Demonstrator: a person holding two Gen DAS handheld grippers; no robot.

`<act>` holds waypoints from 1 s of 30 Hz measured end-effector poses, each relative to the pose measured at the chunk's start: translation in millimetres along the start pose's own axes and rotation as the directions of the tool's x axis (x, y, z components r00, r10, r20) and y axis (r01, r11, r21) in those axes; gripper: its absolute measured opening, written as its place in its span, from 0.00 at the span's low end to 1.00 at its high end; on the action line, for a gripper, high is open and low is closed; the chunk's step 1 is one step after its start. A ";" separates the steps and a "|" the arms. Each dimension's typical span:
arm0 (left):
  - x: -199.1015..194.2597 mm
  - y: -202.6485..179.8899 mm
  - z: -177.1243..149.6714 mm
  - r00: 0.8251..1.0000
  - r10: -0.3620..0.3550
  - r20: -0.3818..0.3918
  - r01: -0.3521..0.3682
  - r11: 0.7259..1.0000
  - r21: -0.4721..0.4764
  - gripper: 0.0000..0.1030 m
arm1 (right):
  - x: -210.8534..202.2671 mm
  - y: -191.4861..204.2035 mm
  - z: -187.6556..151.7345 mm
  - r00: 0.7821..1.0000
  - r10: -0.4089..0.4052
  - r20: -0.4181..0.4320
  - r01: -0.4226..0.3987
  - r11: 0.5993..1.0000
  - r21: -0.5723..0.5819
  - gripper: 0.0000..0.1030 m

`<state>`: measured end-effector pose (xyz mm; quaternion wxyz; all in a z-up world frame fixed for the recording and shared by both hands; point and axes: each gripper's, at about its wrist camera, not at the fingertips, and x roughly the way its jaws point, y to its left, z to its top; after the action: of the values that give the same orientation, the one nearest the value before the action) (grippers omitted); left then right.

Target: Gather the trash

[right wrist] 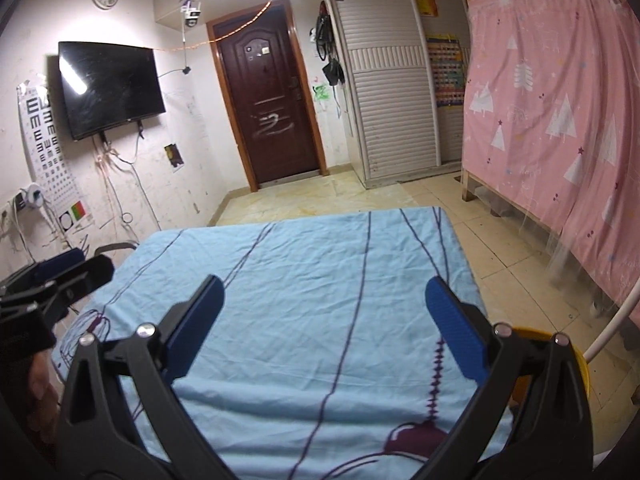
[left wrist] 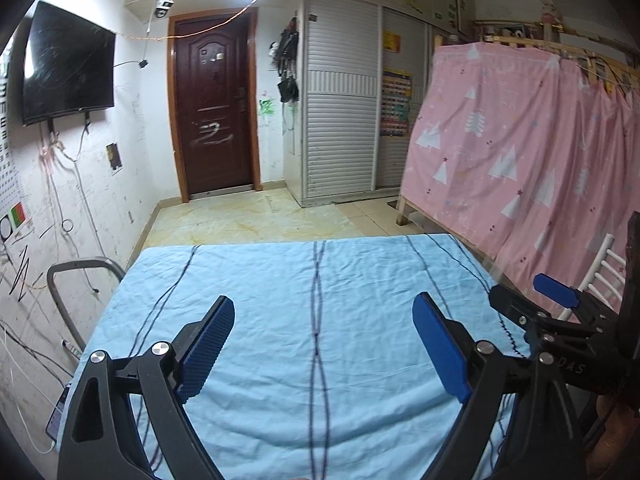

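My left gripper [left wrist: 324, 312] is open and empty above a table covered with a light blue cloth [left wrist: 280, 288]. My right gripper [right wrist: 324, 292] is open and empty above the same cloth [right wrist: 312, 264]. The right gripper also shows at the right edge of the left wrist view [left wrist: 560, 304], and the left gripper at the left edge of the right wrist view [right wrist: 68, 272]. No trash shows on the cloth in either view. A yellow bin rim [right wrist: 576, 356] shows behind my right gripper's right finger, beside the table.
A pink curtained bed frame [left wrist: 520, 152] stands to the right. A grey chair back [left wrist: 80, 276] is at the table's left edge, and a white chair [left wrist: 600, 264] at the right. A dark door [left wrist: 216, 104], a wall TV [left wrist: 68, 68] and tiled floor [left wrist: 248, 216] lie beyond.
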<state>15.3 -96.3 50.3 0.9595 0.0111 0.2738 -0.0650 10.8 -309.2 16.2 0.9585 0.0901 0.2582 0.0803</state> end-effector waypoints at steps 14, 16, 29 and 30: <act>-1.2 36.1 -8.3 0.999 0.038 -0.016 -0.039 0.998 -0.056 0.80 | 10.1 17.1 -2.3 1.000 0.012 -0.018 -0.013 0.999 -0.033 0.94; -0.5 39.4 -8.8 0.999 0.039 -0.019 -0.040 0.997 -0.060 0.80 | 11.0 18.8 -2.3 1.000 0.011 -0.019 -0.012 0.999 -0.036 0.94; 0.1 51.3 -11.2 0.999 0.045 -0.031 -0.047 0.995 -0.086 0.80 | 13.0 21.0 -3.7 1.000 0.009 -0.021 -0.010 0.999 -0.041 0.94; 1.0 52.0 -10.5 0.998 0.045 -0.032 -0.048 0.995 -0.088 0.80 | 13.3 21.2 -4.0 1.000 0.009 -0.022 -0.010 0.999 -0.041 0.94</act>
<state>17.4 -44.2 40.1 0.9560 -0.0243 0.2906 -0.0302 17.8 -285.4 11.0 0.9569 0.0708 0.2664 0.0912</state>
